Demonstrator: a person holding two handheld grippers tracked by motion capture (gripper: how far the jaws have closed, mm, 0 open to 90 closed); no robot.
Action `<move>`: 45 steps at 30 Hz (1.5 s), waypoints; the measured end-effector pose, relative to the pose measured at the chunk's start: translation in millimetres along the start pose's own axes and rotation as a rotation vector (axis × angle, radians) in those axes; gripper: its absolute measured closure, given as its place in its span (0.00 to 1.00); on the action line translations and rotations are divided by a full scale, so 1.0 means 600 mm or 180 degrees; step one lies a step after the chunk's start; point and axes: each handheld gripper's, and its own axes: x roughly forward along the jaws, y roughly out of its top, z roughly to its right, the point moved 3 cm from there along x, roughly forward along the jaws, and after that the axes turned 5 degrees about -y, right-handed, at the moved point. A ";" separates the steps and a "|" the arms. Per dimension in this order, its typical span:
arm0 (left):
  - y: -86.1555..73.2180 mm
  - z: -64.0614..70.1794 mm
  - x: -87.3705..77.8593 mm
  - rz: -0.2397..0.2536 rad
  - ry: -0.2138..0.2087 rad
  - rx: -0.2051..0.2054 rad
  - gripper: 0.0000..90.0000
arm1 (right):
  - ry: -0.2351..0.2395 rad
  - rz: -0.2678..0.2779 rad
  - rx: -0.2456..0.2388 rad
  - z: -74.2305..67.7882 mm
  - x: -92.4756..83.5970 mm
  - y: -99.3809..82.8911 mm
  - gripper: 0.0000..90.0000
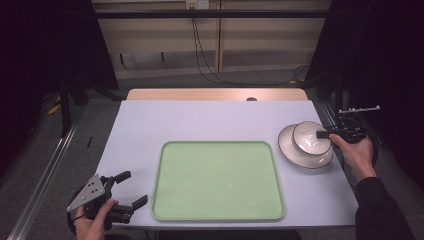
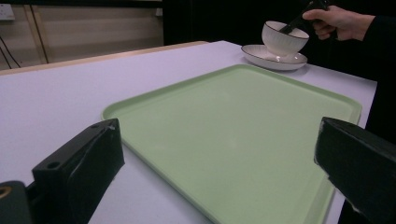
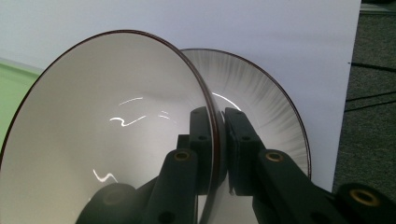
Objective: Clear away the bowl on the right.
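Pinched on the bowl's (image 3: 107, 135) rim, the right gripper's (image 3: 218, 140) fingers (image 3: 201, 140) stand narrow: one jaw lies inside the bowl, the other outside, and the thin wall sits between the pads. From above, that right gripper (image 1: 326, 134) reaches the bowl (image 1: 310, 136) from the side away from the tray (image 1: 217, 181), with the right hand (image 1: 356, 152) just behind it.

Bowl and plate (image 1: 290, 147) sit together past the tray's right edge, near its far right corner, on the white table (image 1: 200, 120). In the high view the bowl rests over the plate. In the left gripper view the bowl (image 2: 282, 39) stands on the plate (image 2: 273, 58), upright or nearly so. Both are white with a thin dark line round the rim; the plate (image 3: 261, 93) shows fine grey streaks fanning outward.

Left of the tray, at its near left corner, the left gripper (image 1: 129, 189) rests low by the table's edge in the left hand (image 1: 95, 222). Its fingers (image 2: 81, 163) stand wide apart with nothing between them, pointing across the tray (image 2: 233, 135) toward the bowl.

Green and flat with a low raised rim, the tray has nothing on it.
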 end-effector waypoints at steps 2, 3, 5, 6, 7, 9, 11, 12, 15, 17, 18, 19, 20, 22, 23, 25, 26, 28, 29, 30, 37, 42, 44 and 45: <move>0.000 0.000 0.000 0.0001 0.0003 0.0000 0.01 | 0.0023 0.0033 -0.0021 -0.001 -0.003 0.001 0.92; 0.000 0.000 0.000 0.0000 0.0002 0.0004 0.01 | 0.0050 0.0034 -0.0035 0.000 -0.007 0.002 0.92; 0.000 0.000 0.000 -0.0009 -0.0007 0.0014 0.01 | 0.0083 0.0076 -0.0031 0.001 -0.015 0.004 0.92; 0.000 0.000 0.000 -0.0004 0.0009 0.0007 0.01 | 0.0084 0.0091 -0.0004 0.001 -0.018 0.005 0.92; 0.000 0.000 0.000 -0.0005 -0.0004 0.0002 0.01 | 0.0098 0.0119 -0.0005 0.003 -0.022 0.006 0.92; 0.000 0.000 0.000 -0.0004 0.0010 0.0015 0.01 | 0.0118 0.0138 0.0000 0.004 -0.027 0.007 0.92; 0.000 0.000 0.000 -0.0002 -0.0002 -0.0003 0.01 | 0.0130 0.0148 0.0042 0.004 -0.031 0.008 0.92; 0.000 0.000 0.000 -0.0005 0.0009 0.0010 0.01 | 0.0142 0.0169 0.0006 0.005 -0.032 0.008 0.92; 0.000 0.000 0.001 -0.0006 -0.0001 0.0000 0.01 | 0.0155 0.0184 0.0022 0.005 -0.035 0.010 0.92; 0.000 0.000 0.000 -0.0008 0.0008 0.0010 0.01 | 0.0178 0.0176 0.0016 0.004 -0.037 0.010 0.92; 0.000 -0.001 0.000 -0.0007 0.0010 0.0010 0.01 | 0.0179 0.0181 0.0016 0.004 -0.037 0.011 0.92; 0.000 0.000 0.000 -0.0007 -0.0001 -0.0001 0.01 | 0.0171 0.0169 0.0005 0.004 -0.037 0.012 0.92; 0.000 0.000 0.000 -0.0019 -0.0009 0.0007 0.01 | 0.0178 0.0160 0.0008 0.002 -0.038 0.012 0.92; 0.000 -0.001 0.000 -0.0007 0.0011 0.0008 0.01 | 0.0196 0.0157 0.0008 0.001 -0.038 0.013 0.92; 0.000 0.000 0.000 -0.0007 -0.0001 -0.0002 0.01 | 0.0208 0.0161 0.0005 0.000 -0.039 0.013 0.92; 0.000 -0.001 0.000 -0.0010 0.0007 0.0011 0.01 | 0.0208 0.0171 -0.0010 -0.002 -0.040 0.015 0.92; 0.000 0.000 0.000 -0.0002 0.0011 0.0003 0.01 | 0.0217 0.0175 -0.0024 -0.003 -0.041 0.015 0.92; 0.000 0.000 0.001 -0.0002 -0.0002 -0.0010 0.01 | 0.0241 0.0169 -0.0007 -0.005 -0.043 0.016 0.92; 0.000 0.000 0.001 -0.0010 0.0000 -0.0001 0.01 | 0.0253 0.0166 0.0019 -0.008 -0.044 0.017 0.92; 0.000 0.000 0.000 -0.0008 -0.0001 -0.0002 0.01 | 0.0249 0.0186 -0.0022 -0.008 -0.044 0.018 0.92; 0.000 0.000 0.001 -0.0005 0.0007 0.0001 0.01 | 0.0301 0.0173 -0.0031 -0.017 -0.042 0.021 0.92; 0.000 0.000 0.000 -0.0004 0.0010 -0.0010 0.01 | 0.0327 0.0177 -0.0044 -0.025 -0.043 0.025 0.92; 0.000 0.000 0.001 -0.0010 -0.0004 -0.0006 0.01 | 0.0350 0.0183 -0.0046 -0.029 -0.046 0.027 0.92; 0.000 0.000 0.000 -0.0010 0.0001 -0.0002 0.01 | 0.0357 0.0198 -0.0038 -0.030 -0.046 0.027 0.92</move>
